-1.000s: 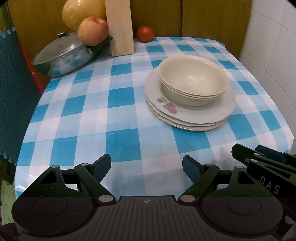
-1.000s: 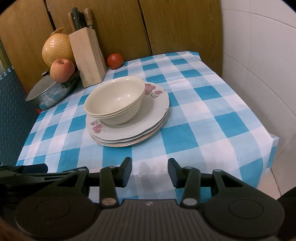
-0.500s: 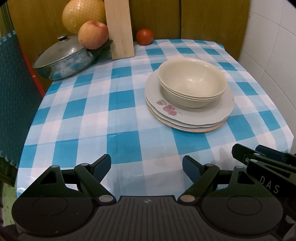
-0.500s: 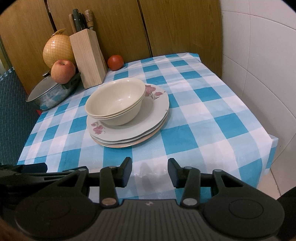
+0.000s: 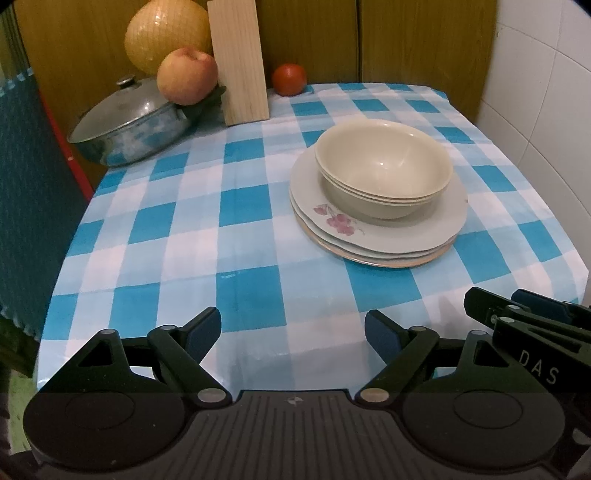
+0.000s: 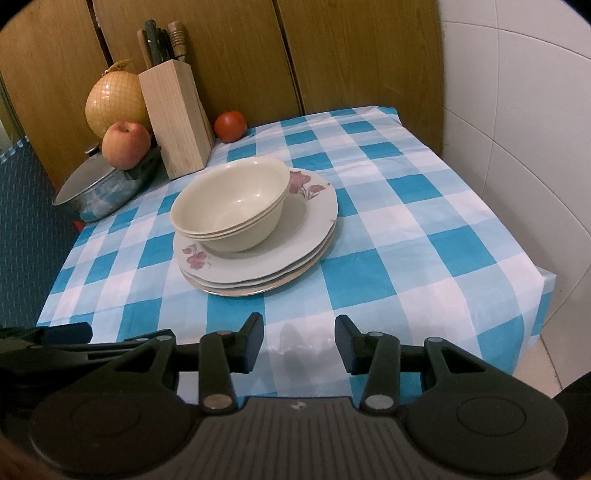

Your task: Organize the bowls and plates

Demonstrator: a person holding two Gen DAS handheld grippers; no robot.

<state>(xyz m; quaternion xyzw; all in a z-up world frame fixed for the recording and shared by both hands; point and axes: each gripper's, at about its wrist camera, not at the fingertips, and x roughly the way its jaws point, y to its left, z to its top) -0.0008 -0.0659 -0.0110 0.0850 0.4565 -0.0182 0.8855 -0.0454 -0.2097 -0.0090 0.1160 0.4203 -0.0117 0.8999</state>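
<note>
A stack of cream bowls [image 5: 384, 170] sits on a stack of flowered plates [image 5: 417, 236] on the blue checked tablecloth [image 5: 207, 221]. The same bowls [image 6: 229, 203] and plates [image 6: 295, 254] show in the right wrist view. My left gripper [image 5: 293, 326] is open and empty at the table's near edge, well short of the plates. My right gripper [image 6: 299, 338] is open and empty, also at the near edge. The right gripper's fingers [image 5: 524, 317] show at the lower right of the left wrist view.
At the back left stand a lidded metal pot [image 5: 133, 122], an apple [image 5: 186, 75], a yellow pomelo [image 5: 166, 33], a wooden knife block [image 6: 173, 118] and a tomato [image 6: 231, 126]. A white tiled wall [image 6: 517, 129] runs along the right. Wooden panels close the back.
Both grippers have drawn back and down a little from the table, so the dishes sit lower in view. Their jaws have not moved. The dishes have not moved.
</note>
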